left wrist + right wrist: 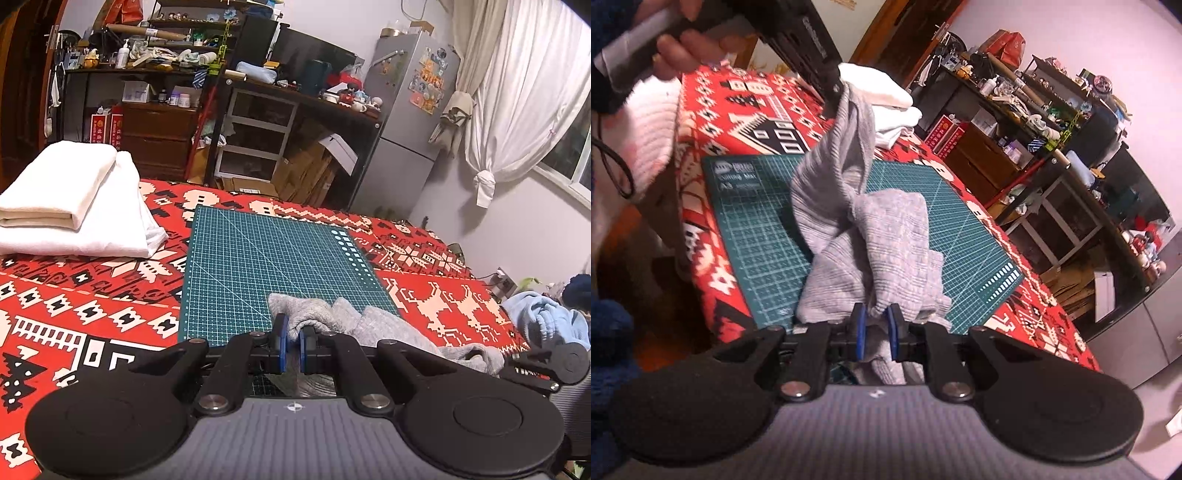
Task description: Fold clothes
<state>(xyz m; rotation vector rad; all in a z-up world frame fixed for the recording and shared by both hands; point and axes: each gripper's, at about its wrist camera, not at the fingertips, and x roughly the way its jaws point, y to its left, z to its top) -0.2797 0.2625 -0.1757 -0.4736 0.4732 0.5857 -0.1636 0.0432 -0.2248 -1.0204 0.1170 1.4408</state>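
A grey knitted garment (871, 236) lies bunched on a green cutting mat (960, 229), which sits on a surface covered by a red patterned cloth (92, 295).

The left gripper (291, 341) is clamped tight on a fold of the grey garment, its blue pads (282, 343) pinching the fabric with almost no gap. In the right wrist view this gripper (833, 98) lifts one corner of the garment above the mat, so the cloth hangs from it in a twisted drape down to the heap below; a hand (683, 48) grips its handle at the upper left.

The right gripper (877, 332) sits at the near edge of the heap, jaws slightly parted. A fold of grey fabric runs between its blue pads (860, 334), which appear slack on it rather than pressing.

A stack of folded white cloth (74, 206) rests on the red patterned cloth, left of the mat in the left wrist view and apart from it.
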